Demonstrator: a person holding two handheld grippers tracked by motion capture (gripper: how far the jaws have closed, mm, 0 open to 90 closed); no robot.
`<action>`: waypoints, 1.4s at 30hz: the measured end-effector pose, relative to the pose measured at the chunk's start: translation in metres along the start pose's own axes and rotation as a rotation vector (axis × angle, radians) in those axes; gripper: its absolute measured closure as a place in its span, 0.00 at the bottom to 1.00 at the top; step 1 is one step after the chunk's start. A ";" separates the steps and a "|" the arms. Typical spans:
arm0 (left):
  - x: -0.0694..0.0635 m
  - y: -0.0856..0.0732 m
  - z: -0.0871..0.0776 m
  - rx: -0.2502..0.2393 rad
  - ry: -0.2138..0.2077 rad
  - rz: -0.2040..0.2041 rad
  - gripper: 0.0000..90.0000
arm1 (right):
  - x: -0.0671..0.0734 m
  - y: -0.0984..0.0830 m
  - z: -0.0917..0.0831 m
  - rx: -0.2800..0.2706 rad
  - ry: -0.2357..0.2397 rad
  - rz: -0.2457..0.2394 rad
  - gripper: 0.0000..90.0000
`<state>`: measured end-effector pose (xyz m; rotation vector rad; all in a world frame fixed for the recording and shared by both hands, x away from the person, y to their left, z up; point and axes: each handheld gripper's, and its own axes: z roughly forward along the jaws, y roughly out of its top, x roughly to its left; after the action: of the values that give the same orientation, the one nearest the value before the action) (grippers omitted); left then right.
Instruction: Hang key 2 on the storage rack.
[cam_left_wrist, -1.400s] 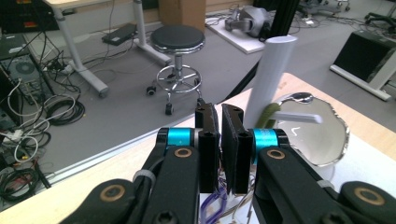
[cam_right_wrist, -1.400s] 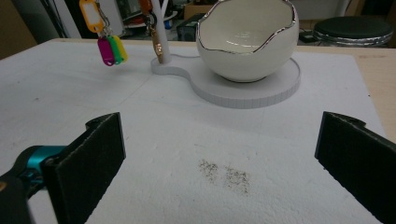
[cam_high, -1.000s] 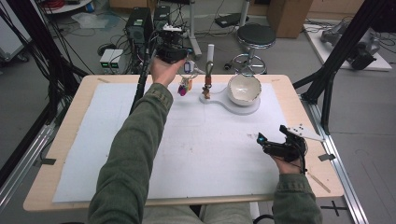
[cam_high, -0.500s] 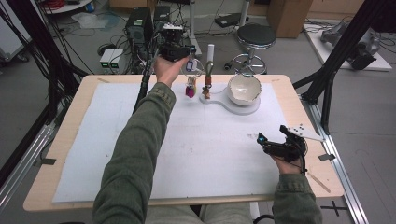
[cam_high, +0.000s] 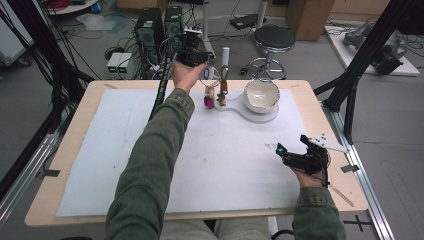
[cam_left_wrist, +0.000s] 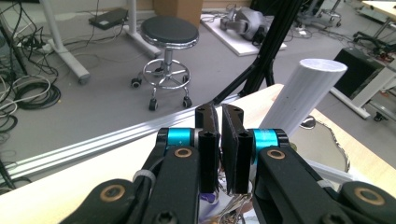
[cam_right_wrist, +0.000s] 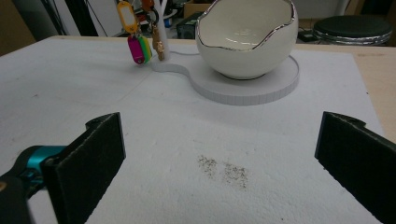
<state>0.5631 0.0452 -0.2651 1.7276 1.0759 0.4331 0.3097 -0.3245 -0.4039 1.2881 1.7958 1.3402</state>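
Overhead, ribbed black left tongs (cam_left_wrist: 220, 140) pinching glossy plastic key tags (cam_high: 208, 101).

A wooden table (cam_high: 80, 150) is carrying a pale sheet (cam_high: 220, 150) across most of its top. Sitting on that sheet, a white base plate (cam_high: 250, 114) is bearing a bowl (cam_high: 261, 95) and post (cam_high: 225, 57).

Even, soft overhead light, faint shadows on the white mat (cam_high: 150, 150), gripper views slightly soft, jaws blurred close up.
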 end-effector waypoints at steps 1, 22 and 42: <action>0.000 0.000 0.001 0.001 0.002 0.004 0.94 | 0.000 0.000 0.000 0.000 0.000 0.001 0.01; 0.013 -0.012 0.019 0.087 -0.029 0.018 0.94 | 0.002 0.000 0.001 0.007 0.005 -0.012 0.01; 0.033 -0.033 -0.012 0.106 0.038 -0.083 0.11 | 0.002 0.000 0.003 0.012 0.007 -0.013 0.01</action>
<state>0.5570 0.0818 -0.2959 1.7659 1.2124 0.3635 0.3109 -0.3214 -0.4049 1.2780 1.8168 1.3302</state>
